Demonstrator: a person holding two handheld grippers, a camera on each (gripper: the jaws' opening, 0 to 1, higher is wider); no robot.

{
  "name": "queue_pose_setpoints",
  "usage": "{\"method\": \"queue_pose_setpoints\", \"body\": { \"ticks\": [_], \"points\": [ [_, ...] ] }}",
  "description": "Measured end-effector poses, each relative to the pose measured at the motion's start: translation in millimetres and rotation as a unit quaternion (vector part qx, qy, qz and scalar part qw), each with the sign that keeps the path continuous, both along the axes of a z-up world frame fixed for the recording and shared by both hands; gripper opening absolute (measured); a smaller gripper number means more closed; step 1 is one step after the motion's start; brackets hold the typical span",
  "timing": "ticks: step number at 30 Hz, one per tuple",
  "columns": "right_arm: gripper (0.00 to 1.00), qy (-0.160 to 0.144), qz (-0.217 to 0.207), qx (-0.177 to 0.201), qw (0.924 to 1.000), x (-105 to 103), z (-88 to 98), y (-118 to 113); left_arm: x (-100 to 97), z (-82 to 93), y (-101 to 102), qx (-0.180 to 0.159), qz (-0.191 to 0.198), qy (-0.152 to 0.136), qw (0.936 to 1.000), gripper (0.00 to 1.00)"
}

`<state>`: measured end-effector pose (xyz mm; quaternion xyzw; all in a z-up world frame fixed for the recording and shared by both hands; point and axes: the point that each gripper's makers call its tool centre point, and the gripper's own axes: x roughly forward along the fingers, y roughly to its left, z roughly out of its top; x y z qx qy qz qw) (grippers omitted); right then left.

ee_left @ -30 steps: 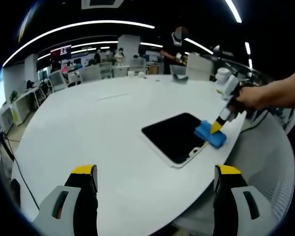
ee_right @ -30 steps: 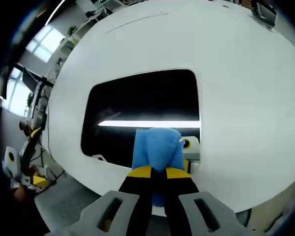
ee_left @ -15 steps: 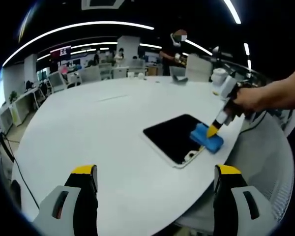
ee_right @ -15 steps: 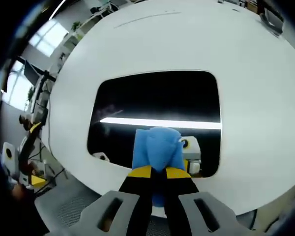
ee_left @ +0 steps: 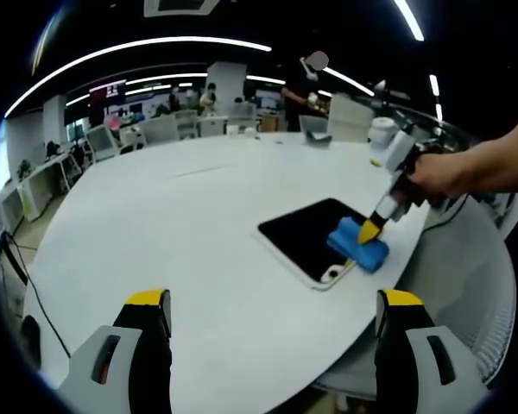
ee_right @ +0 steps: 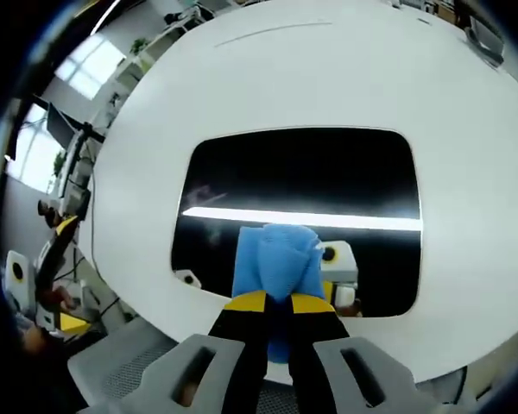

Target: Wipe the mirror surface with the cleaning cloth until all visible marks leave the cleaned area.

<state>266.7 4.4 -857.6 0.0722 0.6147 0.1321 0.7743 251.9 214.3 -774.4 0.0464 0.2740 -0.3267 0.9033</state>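
right gripper (ee_right: 278,304): jaws pinching folded blue cloth (ee_right: 276,259) | cloth pressed on dark mirror (ee_right: 302,185) just ahead | left gripper (ee_left: 272,302): jaws spread, empty

right claw (ee_right: 278,304) clamped on blue cloth (ee_right: 276,259); left claw (ee_left: 272,312) jaws spread wide, idle.

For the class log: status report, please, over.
Right gripper shut on blue cloth, pressed to mirror. Left gripper open, idle over table. Nothing obstructing.

Left tongs (ee_left: 268,345): grey bodies, black jaws, yellow tips. Right tongs (ee_right: 278,306): same grey shells, black jaws, yellow bands. A bare forearm (ee_left: 492,164), unsleeved.
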Motion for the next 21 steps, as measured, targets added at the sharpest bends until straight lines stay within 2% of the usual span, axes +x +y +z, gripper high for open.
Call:
{"method": "queue_pose_setpoints", "body": {
  "ticks": [14,21],
  "points": [
    [0.02,-0.005,0.028,0.004,0.9996,4.0,-0.5,27.7,1.1,2.1,2.7,-0.002,0.008,-0.001,1.0,0.99],
    [0.02,-0.004,0.039,0.016,0.9991,3.9,-0.8,49.1,1.4,1.9,3.9,-0.003,0.009,-0.002,1.0,0.99]
  ]
}}
